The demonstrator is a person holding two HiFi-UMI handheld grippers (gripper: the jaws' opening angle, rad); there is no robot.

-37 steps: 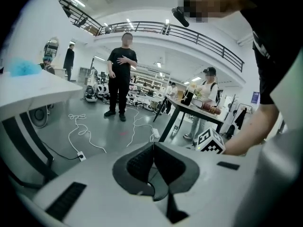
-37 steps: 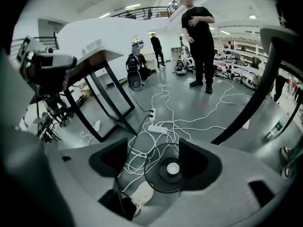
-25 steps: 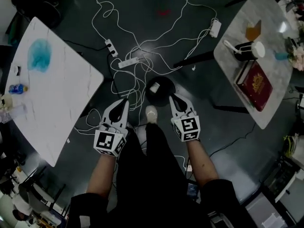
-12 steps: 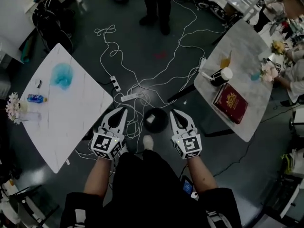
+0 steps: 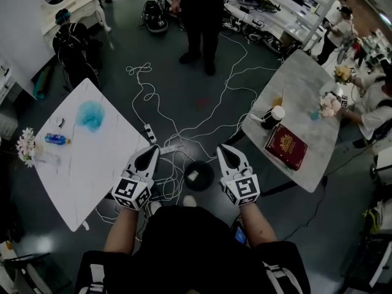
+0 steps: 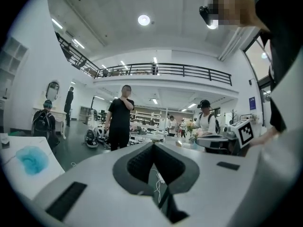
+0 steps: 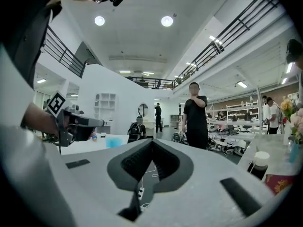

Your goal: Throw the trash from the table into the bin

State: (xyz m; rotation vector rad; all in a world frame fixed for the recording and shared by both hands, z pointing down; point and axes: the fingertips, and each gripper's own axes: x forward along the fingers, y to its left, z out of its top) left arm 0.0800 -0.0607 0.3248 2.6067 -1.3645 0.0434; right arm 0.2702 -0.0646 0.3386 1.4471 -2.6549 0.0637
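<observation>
The likeliest trash is the blue wad [image 5: 92, 115] lying on the white table [image 5: 92, 164] to the person's left, with a small bottle [image 5: 55, 139] near that table's far edge beside some flowers [image 5: 26, 144]. The bin [image 5: 208, 171] sits on the floor just ahead of the person's feet, between the two tools, with something pale already inside.

Neither tool holds anything. The left gripper [image 5: 152, 150] has its jaws pressed together with only floor showing past them, and the right gripper [image 5: 223, 149] is closed up the same way. Both are held out level, well apart from either table.

From here I'd say the job is to go and fetch a piece. The left one is nearer the wad, so turn that way, spread its jaws before reaching, and come down over the wad so it bunches between the pads. Mind the cables [image 5: 159, 103] underfoot. The cup [image 5: 274, 116] on the round table [image 5: 306, 84] may be trash too; I can't tell.
</observation>
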